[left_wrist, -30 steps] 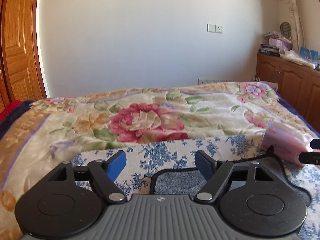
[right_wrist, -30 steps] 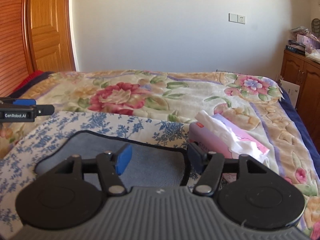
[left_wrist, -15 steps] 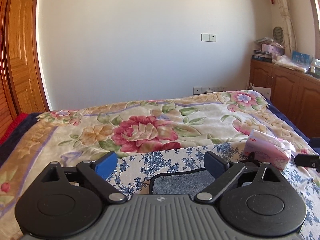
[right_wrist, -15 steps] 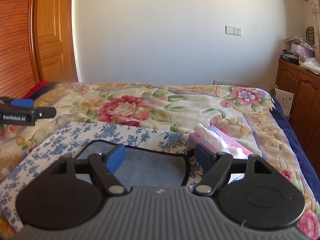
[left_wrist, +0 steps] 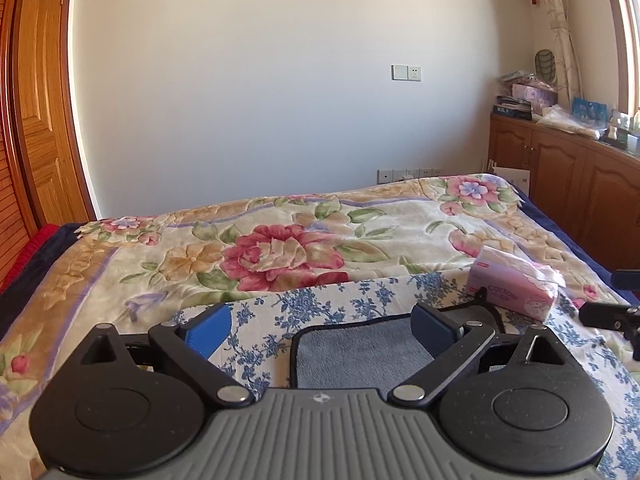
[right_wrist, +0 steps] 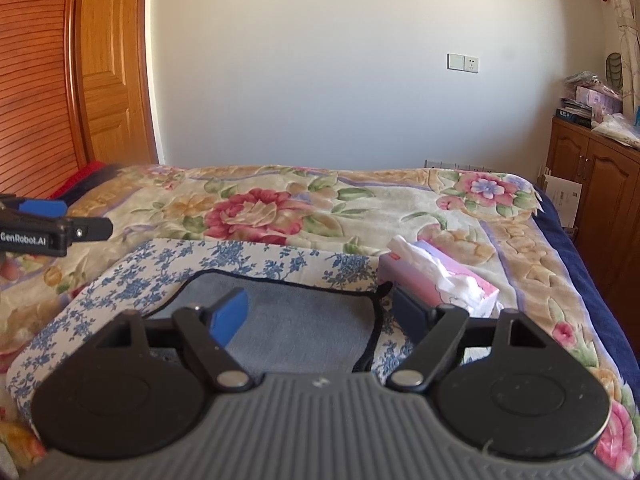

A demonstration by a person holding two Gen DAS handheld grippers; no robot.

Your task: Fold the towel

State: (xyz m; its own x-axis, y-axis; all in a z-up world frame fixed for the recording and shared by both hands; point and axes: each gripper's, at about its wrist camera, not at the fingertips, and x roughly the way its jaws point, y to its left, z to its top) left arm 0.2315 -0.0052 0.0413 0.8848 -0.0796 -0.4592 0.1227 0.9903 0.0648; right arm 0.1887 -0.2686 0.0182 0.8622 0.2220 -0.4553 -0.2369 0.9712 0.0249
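A bedroom with a pale wall [left_wrist: 260, 100], a wooden door [right_wrist: 108, 80] and wooden cabinets [left_wrist: 568, 184] holds a bed under a cream blanket patterned with big red and pink flowers [left_wrist: 280, 248]. On the blanket lies a white cloth printed with small blue flowers [right_wrist: 256, 260], and flat on that cloth rests the grey-blue, dark-edged towel [right_wrist: 304, 328]. A pink pack of tissues [left_wrist: 514, 286] sits just beside the towel's far right corner. The left tongs [left_wrist: 320, 330] hover above the towel, spread wide and empty. The right tongs [right_wrist: 320, 312] likewise stand apart, holding nothing.
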